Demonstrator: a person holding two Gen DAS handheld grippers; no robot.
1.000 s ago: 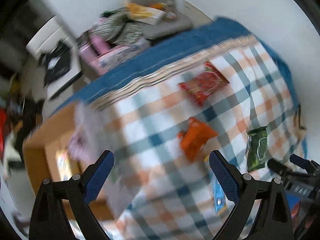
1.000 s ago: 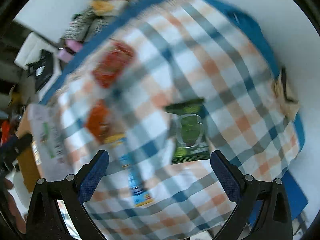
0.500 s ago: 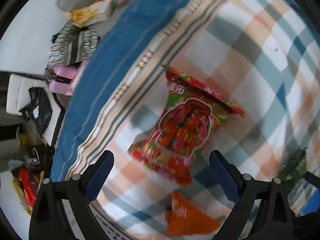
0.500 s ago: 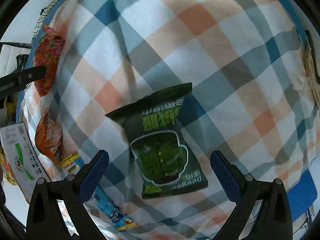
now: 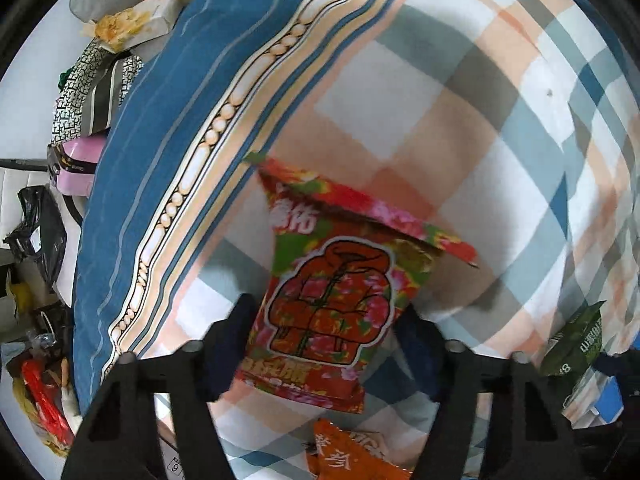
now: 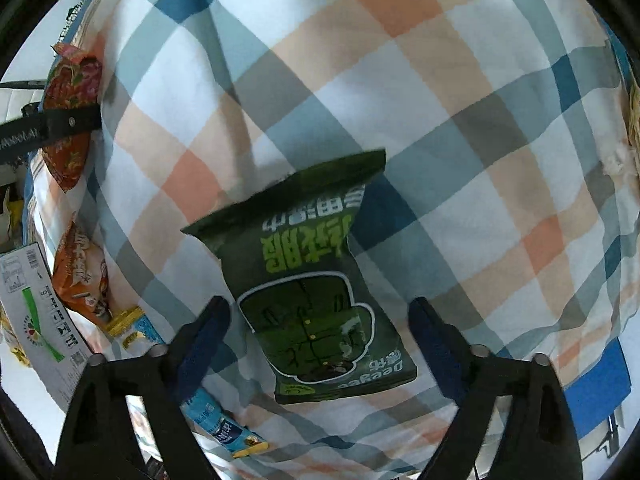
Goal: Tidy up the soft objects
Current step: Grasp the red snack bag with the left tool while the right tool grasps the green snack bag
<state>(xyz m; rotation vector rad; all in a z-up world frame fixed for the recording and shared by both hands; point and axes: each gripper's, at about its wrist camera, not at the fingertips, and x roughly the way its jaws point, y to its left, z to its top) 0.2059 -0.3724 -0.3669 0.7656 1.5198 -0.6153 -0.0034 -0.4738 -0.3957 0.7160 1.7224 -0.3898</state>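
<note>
fingers of the left gripper have just been closing and now clamp the red packet by its sides, its long axis running away from the hand. right gripper straddles the green packet, jaws just closing but not yet touching. both are crinkly, glossy pouches on the soft checked blanket; an orange packet lies nearer.

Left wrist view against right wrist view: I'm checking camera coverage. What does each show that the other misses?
Only the left wrist view shows the pink box and patterned bag beyond the bedding's edge. Only the right wrist view shows the blue stick packet. Both show the red floral packet, green packet, orange packet and plaid sheet.
</note>
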